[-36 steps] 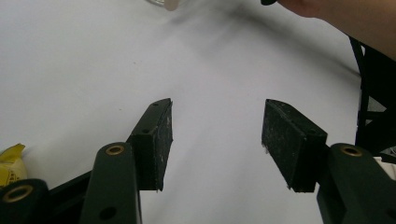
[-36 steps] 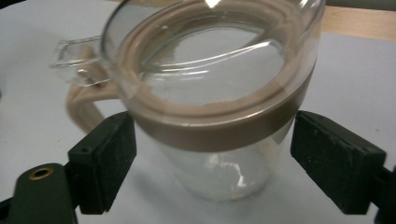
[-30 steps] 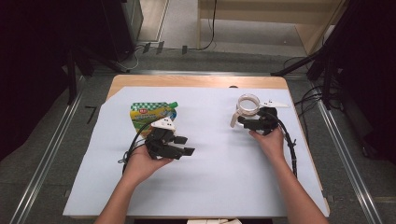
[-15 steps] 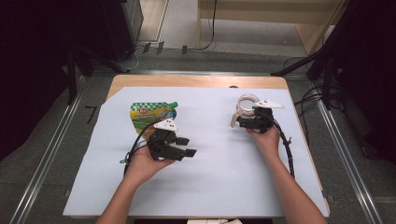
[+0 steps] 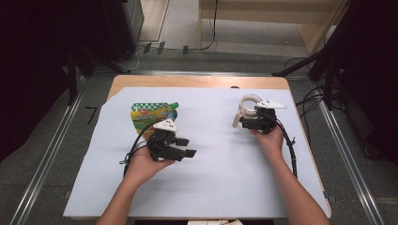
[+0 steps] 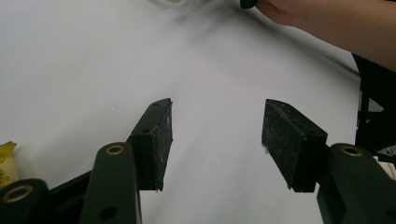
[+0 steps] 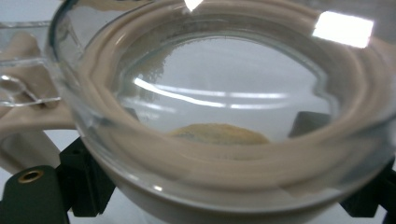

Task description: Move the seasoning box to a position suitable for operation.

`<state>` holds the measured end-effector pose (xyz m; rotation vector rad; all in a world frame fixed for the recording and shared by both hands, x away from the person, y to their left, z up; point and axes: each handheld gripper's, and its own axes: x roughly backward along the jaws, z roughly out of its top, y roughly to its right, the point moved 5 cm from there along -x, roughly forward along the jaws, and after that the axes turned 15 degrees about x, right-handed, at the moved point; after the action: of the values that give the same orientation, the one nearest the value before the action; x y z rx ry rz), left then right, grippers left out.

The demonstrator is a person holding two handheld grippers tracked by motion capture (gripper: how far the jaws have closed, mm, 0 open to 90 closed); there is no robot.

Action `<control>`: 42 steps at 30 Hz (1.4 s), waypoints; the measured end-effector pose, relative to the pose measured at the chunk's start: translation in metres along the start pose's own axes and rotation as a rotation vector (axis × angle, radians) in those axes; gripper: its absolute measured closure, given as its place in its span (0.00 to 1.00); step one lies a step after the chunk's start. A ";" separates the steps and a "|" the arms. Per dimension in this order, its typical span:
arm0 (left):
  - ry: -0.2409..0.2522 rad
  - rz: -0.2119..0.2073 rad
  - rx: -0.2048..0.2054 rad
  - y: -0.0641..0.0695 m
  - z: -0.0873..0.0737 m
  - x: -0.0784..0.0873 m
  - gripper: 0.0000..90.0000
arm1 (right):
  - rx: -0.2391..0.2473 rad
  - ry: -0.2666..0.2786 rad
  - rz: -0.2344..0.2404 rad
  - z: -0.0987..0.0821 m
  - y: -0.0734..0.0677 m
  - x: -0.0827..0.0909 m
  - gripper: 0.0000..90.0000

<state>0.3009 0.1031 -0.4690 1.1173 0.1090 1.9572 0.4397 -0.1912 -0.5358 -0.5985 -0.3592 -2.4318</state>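
A clear glass jar [image 5: 248, 103] with a beige seal ring and clasp stands at the right back of the white sheet [image 5: 220, 178]. In the right gripper view the jar [image 7: 224, 107] sits very close, between the spread jaws of my right gripper [image 7: 219, 186], one jaw on each side of its wall. My right gripper [image 5: 245, 123] is open around it. A green and yellow pouch [image 5: 151, 115] lies flat at the left. Just in front of the pouch my left gripper [image 5: 185, 147] points right, and it [image 6: 217, 140] is open with nothing between its pads.
A corner of the pouch [image 6: 5, 163] shows at the left edge of the left gripper view. The other forearm [image 6: 336, 28] crosses that view's top right. Cables trail from both grippers. The sheet covers a wooden table [image 5: 197, 82] with a dark floor around it.
My right gripper has edged slightly left toward the jar. The left gripper and the pouch have stayed put.
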 end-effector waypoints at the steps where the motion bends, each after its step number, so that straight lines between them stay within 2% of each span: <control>1: 0.003 -0.003 0.002 0.000 0.000 0.000 0.48 | 0.005 0.002 0.002 0.001 -0.001 0.001 0.13; 6: -0.001 -0.005 0.018 -0.001 0.000 0.001 0.48 | 0.004 0.017 0.016 0.008 -0.005 0.008 0.13; 9: -0.002 -0.005 0.025 -0.002 0.000 0.001 0.48 | 0.024 0.017 0.034 0.012 -0.013 0.014 0.13; 10: -0.003 -0.002 0.025 -0.002 0.000 0.001 0.48 | 0.029 0.023 0.045 0.014 -0.019 0.018 0.13; 12: -0.002 -0.002 0.026 -0.002 0.000 0.001 0.48 | 0.030 0.023 0.051 0.015 -0.022 0.019 0.13; 13: -0.001 0.000 0.027 -0.003 0.000 0.002 0.47 | 0.037 0.028 0.070 0.018 -0.029 0.022 0.13; 15: 0.001 0.001 0.029 -0.003 0.000 0.002 0.47 | 0.044 0.029 0.078 0.019 -0.033 0.023 0.13; 16: 0.000 0.002 0.029 -0.004 0.000 0.003 0.47 | 0.051 0.030 0.092 0.020 -0.040 0.025 0.13; 17: 0.000 0.002 0.029 -0.004 0.000 0.003 0.47 | 0.051 0.030 0.092 0.020 -0.040 0.025 0.13; 18: 0.002 0.006 0.027 -0.006 0.000 0.005 0.47 | 0.060 0.029 0.104 0.021 -0.047 0.028 0.13; 23: 0.007 0.009 0.038 -0.007 0.000 0.005 0.46 | 0.071 0.034 0.134 0.022 -0.060 0.033 0.13; 25: 0.003 0.011 0.035 -0.008 0.000 0.005 0.46 | 0.072 0.032 0.139 0.022 -0.062 0.034 0.13; 32: 0.011 0.009 0.035 -0.008 0.000 0.007 0.45 | 0.103 0.025 0.186 0.021 -0.090 0.039 0.13; 33: 0.011 0.009 0.035 -0.008 0.000 0.007 0.45 | 0.103 0.025 0.186 0.021 -0.090 0.039 0.13; 34: 0.010 0.008 0.034 -0.008 0.000 0.008 0.45 | 0.118 0.021 0.195 0.021 -0.097 0.040 0.13; 35: 0.010 0.008 0.033 -0.008 0.000 0.008 0.45 | 0.118 0.021 0.195 0.021 -0.097 0.040 0.13; 42: 0.016 0.010 0.037 -0.009 0.000 0.009 0.45 | 0.150 0.018 0.244 0.019 -0.120 0.040 0.13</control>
<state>0.3044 0.1147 -0.4670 1.1277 0.1491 1.9807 0.3440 -0.1094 -0.5130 -0.5224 -0.4314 -2.1547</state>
